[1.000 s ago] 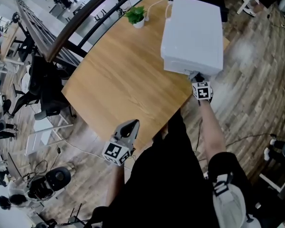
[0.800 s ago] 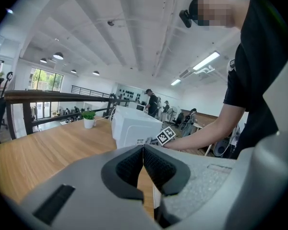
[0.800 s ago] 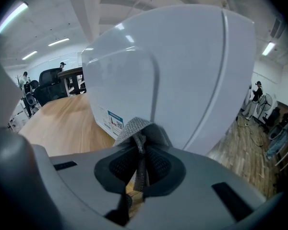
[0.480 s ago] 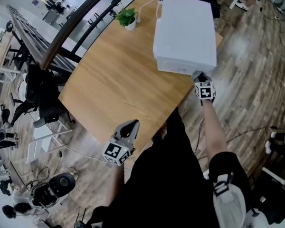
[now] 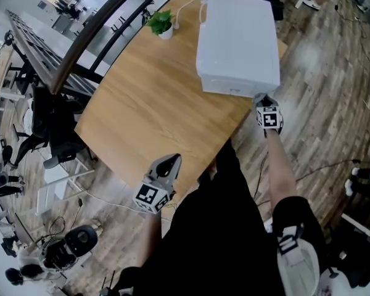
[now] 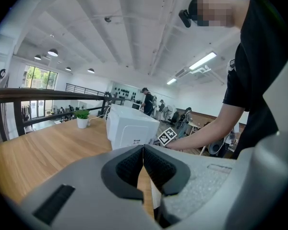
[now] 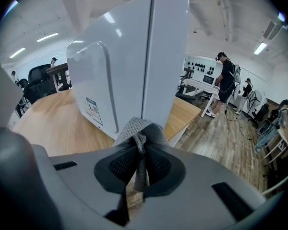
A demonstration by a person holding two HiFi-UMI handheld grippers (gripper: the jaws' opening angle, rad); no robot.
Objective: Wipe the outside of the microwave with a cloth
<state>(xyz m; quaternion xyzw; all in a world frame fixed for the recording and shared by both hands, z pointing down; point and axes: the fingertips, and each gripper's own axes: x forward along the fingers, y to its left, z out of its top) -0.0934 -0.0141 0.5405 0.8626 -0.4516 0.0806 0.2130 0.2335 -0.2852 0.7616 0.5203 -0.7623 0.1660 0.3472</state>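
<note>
The white microwave (image 5: 237, 42) stands at the far right corner of the wooden table (image 5: 154, 110); its back panel with a label faces me. My right gripper (image 5: 261, 98) is at the microwave's near right corner, shut on a grey cloth (image 7: 139, 128) that touches the vertical edge of the microwave (image 7: 134, 56). My left gripper (image 5: 168, 164) hovers at the table's near edge, shut with nothing in it; in its own view the gripper (image 6: 143, 153) points at the microwave (image 6: 129, 128).
A small potted plant (image 5: 162, 23) stands at the table's far edge beside the microwave, with a white cable behind it. A dark railing (image 5: 92, 42) runs along the table's left side. Wooden floor (image 5: 320, 116) lies to the right. People stand in the background.
My right gripper with the cloth has shifted slightly right along the microwave's near corner. The head view has drifted a little. The left gripper has stayed put.
</note>
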